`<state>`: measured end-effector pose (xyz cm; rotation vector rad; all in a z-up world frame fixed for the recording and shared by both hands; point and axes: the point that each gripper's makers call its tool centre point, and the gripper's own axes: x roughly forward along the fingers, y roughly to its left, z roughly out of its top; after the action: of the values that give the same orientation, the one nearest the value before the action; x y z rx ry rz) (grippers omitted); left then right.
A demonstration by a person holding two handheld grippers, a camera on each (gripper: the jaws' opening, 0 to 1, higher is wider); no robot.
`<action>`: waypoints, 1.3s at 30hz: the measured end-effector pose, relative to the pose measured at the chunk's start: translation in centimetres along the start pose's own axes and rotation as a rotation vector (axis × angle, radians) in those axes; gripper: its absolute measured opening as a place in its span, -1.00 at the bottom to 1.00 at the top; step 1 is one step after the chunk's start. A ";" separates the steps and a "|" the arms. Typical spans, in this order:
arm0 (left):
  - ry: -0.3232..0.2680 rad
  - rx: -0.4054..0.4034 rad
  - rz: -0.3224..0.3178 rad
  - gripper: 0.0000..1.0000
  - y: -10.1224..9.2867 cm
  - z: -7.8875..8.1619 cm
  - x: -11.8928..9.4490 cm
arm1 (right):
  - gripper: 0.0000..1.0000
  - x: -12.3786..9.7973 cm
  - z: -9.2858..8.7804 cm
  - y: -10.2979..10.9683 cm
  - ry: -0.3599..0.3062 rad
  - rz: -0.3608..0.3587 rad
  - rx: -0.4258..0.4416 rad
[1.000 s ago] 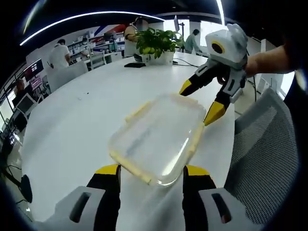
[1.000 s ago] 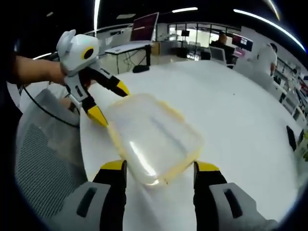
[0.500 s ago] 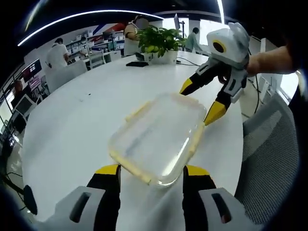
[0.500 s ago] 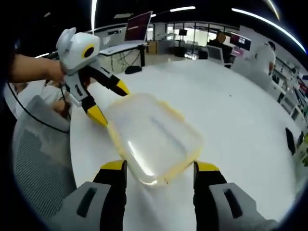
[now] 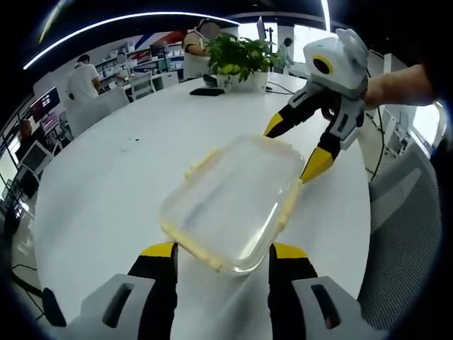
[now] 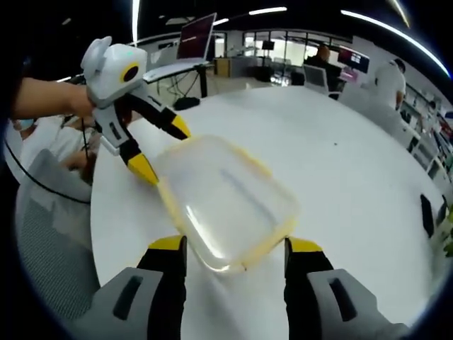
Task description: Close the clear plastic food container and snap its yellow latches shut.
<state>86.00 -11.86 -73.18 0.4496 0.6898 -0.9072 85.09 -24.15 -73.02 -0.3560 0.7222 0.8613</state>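
On the white table [image 5: 99, 184], one clear container [image 5: 230, 205] sits with its lid on, between two grippers. The left gripper [image 5: 221, 256] is spread wide around the near end; the right gripper [image 6: 230, 249] is spread wide around the opposite end. Its yellow latches [image 5: 200, 164] look unsnapped. Uneven pressing could slide the container across the smooth top. Beyond it stands one plant [image 5: 237, 58].

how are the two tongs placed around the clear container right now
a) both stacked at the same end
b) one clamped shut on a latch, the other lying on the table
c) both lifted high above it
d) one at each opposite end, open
d: the left tongs straddle one end of the clear container with open jaws, and the right tongs sit open at the opposite end on the white table.
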 end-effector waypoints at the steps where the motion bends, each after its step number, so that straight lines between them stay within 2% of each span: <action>1: 0.001 0.002 0.000 -0.09 0.2 0.1 0.1 | 0.04 0.1 0.1 -0.2 0.002 0.000 -0.001; 10: 0.007 0.003 0.000 -0.09 1.6 0.7 0.8 | 0.04 0.8 0.7 -1.6 0.012 -0.005 -0.009; 20: 0.008 -0.005 -0.006 -0.08 1.7 1.0 0.9 | 0.04 0.4 0.7 -1.8 0.003 -0.016 0.003; 24: -0.012 -0.015 0.003 -0.04 1.7 1.4 0.3 | 0.09 -0.2 1.1 -1.7 -0.025 -0.025 0.037; 30: -0.034 -0.033 0.020 0.02 1.4 1.4 -0.9 | 0.13 -1.3 0.9 -1.1 -0.047 -0.042 0.049; 39: -0.113 -0.091 0.056 0.15 -0.2 1.1 -3.6 | 0.25 -3.7 0.0 0.0 -0.123 -0.096 0.087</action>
<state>84.67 -10.64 -69.82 0.3328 0.6101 -0.8389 83.47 -26.23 -70.39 -0.2553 0.6212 0.7521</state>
